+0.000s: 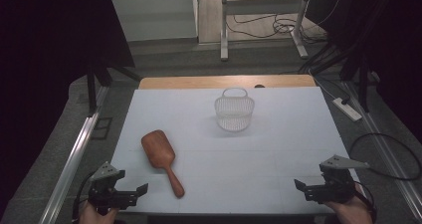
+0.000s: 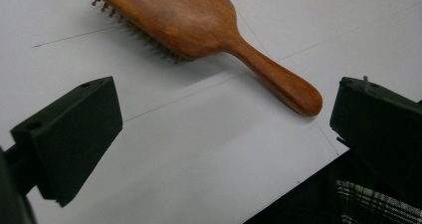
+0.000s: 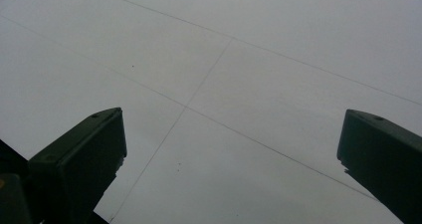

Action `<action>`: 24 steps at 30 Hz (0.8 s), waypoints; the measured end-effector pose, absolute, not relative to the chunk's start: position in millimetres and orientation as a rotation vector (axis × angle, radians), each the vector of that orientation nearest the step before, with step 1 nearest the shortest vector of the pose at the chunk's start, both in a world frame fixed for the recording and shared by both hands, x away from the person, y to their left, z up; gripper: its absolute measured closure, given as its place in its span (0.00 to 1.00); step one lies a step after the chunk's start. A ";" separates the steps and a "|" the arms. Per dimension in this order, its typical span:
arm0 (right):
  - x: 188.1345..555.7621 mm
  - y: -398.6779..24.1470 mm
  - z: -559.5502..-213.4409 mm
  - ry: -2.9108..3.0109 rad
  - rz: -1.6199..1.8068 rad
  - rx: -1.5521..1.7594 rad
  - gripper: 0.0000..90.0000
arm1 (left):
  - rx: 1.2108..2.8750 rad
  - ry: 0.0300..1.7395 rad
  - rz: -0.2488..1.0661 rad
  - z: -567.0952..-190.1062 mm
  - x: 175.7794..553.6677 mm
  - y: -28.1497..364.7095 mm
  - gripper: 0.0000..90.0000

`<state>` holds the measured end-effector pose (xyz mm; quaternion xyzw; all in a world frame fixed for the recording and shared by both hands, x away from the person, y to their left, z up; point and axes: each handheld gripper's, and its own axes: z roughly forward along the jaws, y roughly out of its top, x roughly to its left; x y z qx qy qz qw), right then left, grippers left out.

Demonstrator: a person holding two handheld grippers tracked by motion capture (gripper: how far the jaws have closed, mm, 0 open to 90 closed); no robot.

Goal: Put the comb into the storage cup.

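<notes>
Wooden hairbrush, just beyond left tool

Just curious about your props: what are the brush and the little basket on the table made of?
The hairbrush looks like reddish-brown wood with a smooth, slightly glossy finish; grain shows on its back, and the bristles look like small pins. The basket seems white plastic or coated wire, an open lattice you can see through; which one is unclear.

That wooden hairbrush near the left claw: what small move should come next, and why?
Probably ease the left claw forward toward the hairbrush handle. Its jaws stand wide open and empty, and in the left gripper view the handle's end lies just ahead on the white table, untouched. The right claw is farther away, also open.
</notes>
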<state>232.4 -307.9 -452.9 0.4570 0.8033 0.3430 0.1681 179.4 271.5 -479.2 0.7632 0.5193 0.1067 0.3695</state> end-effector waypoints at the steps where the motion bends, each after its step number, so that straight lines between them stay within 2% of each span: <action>1: 232.6 -308.0 -452.9 2.286 0.976 1.300 0.00 | 1.966 1.330 0.277 -479.2 180.1 271.1 0.00; 24: 234.1 -307.5 -453.7 2.304 0.964 1.302 0.00 | 2.024 1.318 0.276 -482.5 201.6 266.8 0.00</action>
